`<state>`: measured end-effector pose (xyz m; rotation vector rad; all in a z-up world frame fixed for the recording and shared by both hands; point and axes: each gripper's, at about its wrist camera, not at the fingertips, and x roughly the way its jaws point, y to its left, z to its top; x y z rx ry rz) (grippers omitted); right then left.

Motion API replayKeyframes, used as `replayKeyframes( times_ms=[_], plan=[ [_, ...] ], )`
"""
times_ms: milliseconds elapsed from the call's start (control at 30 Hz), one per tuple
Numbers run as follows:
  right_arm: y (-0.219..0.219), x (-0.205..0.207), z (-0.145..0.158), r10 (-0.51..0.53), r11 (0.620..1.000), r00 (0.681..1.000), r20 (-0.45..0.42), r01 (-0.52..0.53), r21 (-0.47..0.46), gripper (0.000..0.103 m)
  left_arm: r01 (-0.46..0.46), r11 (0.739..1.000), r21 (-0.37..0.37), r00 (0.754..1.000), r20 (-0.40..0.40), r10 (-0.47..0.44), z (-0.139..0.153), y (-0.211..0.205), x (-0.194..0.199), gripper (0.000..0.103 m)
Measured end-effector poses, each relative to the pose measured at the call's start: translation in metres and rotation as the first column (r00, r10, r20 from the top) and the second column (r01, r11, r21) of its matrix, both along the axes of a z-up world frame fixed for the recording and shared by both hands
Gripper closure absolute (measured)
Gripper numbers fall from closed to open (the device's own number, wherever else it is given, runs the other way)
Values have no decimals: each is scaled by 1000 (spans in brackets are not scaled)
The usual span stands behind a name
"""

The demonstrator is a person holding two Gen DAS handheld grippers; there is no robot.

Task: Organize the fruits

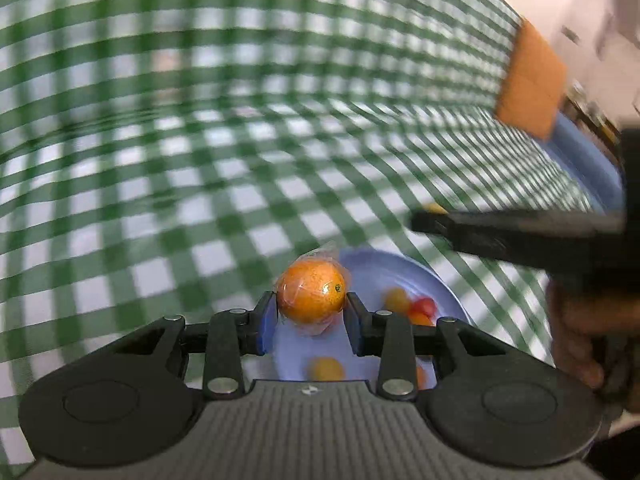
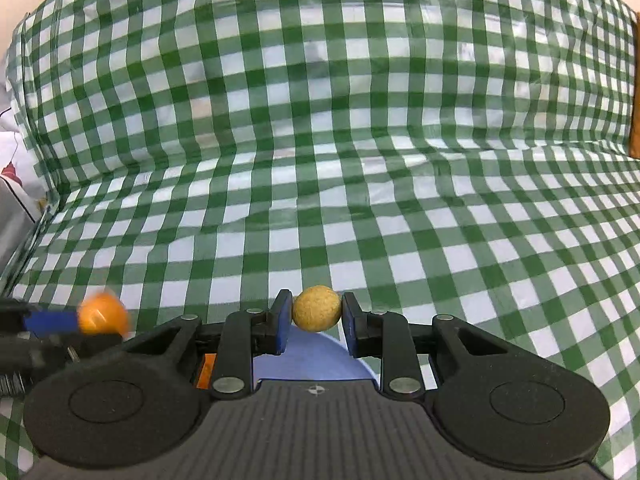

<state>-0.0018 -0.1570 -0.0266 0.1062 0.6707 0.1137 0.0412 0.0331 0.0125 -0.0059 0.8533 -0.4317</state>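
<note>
Blurred checkered cloth; left claw hides plate.

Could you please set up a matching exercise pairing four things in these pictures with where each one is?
Things:
1. wrapped orange
2. tan round fruit
3. small yellow and red fruits
4. checked cloth

Places:
A. lying on the blue plate
B. held in the right tongs
C. covering the table
D. held in the left tongs

Pairs: 1-D, 2-B, 3-A, 4-C
</note>
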Motion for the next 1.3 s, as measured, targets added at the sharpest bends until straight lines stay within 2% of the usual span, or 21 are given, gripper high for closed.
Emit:
replayKeyframes(
  times_ms=[167, 300, 333, 367, 400, 500, 600, 700, 767, 833, 933, 1000, 1067, 1100, 1167, 1233, 1300],
  plan=[
    [8, 0, -3, 32, 999, 999, 0, -32, 7, 75, 84, 996, 34, 996, -21, -84, -13, -24, -10, 63],
    [7, -2, -4, 62, 998, 998, -10, -62, 24, 75, 129, 991, 32, 991, -21, -129, -16, -32, -11, 61],
    [7, -1, -4, 59, 998, 998, -13, -59, 22, 73, 143, 989, 40, 990, -15, -143, -15, -35, -11, 52],
    [8, -1, -2, 52, 998, 999, -12, -52, 20, 61, 157, 986, 52, 988, -4, -157, -13, -36, -12, 45],
    [8, -2, 1, 50, 998, 999, -2, -50, 26, 55, 166, 984, 60, 986, 7, -167, -10, -34, -13, 41],
    [5, -8, 21, 50, 996, 998, 28, -52, 70, 52, 173, 981, 83, 984, 38, -176, 1, -25, -20, 41],
    [-4, -33, 47, 27, 994, 995, 100, -37, 102, 49, 121, 989, 85, 987, 93, -129, 12, -11, -39, 41],
    [-23, -64, 57, -10, 989, 990, 139, -11, 146, 34, -2, 997, 82, 988, 156, -11, 24, -2, -76, 40],
    [-35, -99, 55, -28, 983, 987, 159, -2, 181, 17, -73, 997, 38, 980, 188, 65, 30, 2, -112, 31],
    [-46, -131, 42, -54, 981, 979, 197, 16, 193, 3, -107, 994, 25, 973, 207, 99, 32, -5, -148, 29],
    [-55, -181, 9, -116, 984, 970, 215, 81, 161, 1, -86, 990, 112, 963, 263, 54, 29, -30, -197, 29],
    [-60, -202, -14, -159, 977, 968, 196, 126, 172, 1, -107, 985, 137, 957, 283, 65, 23, -45, -220, 28],
    [-64, -211, -19, -201, 960, 967, 155, 163, 226, 1, -154, 980, 127, 958, 261, 117, 17, -53, -234, 24],
    [-65, -215, -18, -192, 960, 966, 171, 148, 239, 1, -179, 976, 121, 959, 243, 145, 15, -55, -239, 20],
    [-63, -223, -20, -172, 967, 962, 210, 125, 221, 1, -237, 965, 115, 956, 202, 211, 11, -56, -246, 18],
    [-62, -224, -27, -142, 977, 970, 198, 106, 184, 1, -264, 959, 100, 956, 157, 247, 10, -53, -249, 16],
    [-63, -224, -31, -105, 983, 976, 191, 73, 168, 1, -277, 954, 118, 955, 141, 260, 14, -50, -254, 7]
  ],
)
